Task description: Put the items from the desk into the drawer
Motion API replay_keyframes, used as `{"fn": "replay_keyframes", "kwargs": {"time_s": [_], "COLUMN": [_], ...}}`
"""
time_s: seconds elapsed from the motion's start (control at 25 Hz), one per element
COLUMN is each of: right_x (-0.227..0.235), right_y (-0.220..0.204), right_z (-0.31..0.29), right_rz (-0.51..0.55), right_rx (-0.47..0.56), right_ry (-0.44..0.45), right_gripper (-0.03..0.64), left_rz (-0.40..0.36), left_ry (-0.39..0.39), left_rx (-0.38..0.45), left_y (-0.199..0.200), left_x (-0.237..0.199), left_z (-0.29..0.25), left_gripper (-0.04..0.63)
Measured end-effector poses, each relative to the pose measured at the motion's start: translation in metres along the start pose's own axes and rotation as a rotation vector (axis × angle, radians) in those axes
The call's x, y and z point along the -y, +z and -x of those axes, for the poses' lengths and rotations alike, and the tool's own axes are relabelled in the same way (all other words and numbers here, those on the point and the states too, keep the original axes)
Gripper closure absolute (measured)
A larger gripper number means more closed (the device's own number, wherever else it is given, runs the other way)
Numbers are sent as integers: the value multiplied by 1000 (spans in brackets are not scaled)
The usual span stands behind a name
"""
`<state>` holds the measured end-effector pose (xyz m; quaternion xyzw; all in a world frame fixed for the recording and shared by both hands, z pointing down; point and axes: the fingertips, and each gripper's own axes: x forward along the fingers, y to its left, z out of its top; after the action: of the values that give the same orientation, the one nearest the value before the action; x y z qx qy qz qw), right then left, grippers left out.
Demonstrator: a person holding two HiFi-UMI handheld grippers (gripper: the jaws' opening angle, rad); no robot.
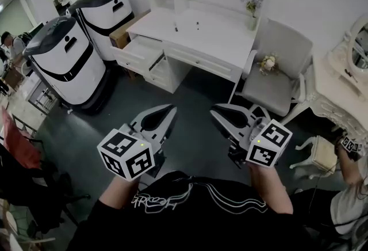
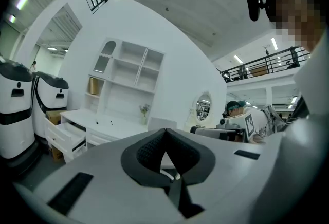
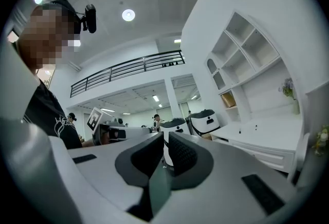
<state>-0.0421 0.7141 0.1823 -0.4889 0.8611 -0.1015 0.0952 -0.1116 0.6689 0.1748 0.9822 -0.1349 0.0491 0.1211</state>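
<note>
Nearest us, the left hand-held gripper (image 1: pixel 171 109) is closed tip to tip on nothing. The right hand-held gripper (image 1: pixel 214 111) leaves only a slit and is also empty; only the gripper views show these pads. We judge that we are at the approach: step closer, then open the jaws. Beyond, the head view shows the open drawer (image 1: pixel 138 53) from above and two small dark items (image 1: pixel 175 27) well apart from us on the table (image 1: pixel 224 37).
</note>
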Motion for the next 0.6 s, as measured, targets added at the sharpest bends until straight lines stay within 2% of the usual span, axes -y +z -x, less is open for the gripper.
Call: {"fn": "replay_keyframes", "kwargs": {"time_s": [0.28,0.6], "right_x": [18,74], "right_y": [-15,-29], "right_z": [-6,-27], "right_rz": [54,-37], "right_rx": [-58,-58], "right_ry": [-26,-45], "right_gripper": [557,557], "left_rz": [16,42], "left_ry": [-8,-15], "left_rx": [-33,-55], "left_y": [-7,-15], "left_x": [-8,-46], "left_z": [-19,-57], "left_gripper": [575,575]}}
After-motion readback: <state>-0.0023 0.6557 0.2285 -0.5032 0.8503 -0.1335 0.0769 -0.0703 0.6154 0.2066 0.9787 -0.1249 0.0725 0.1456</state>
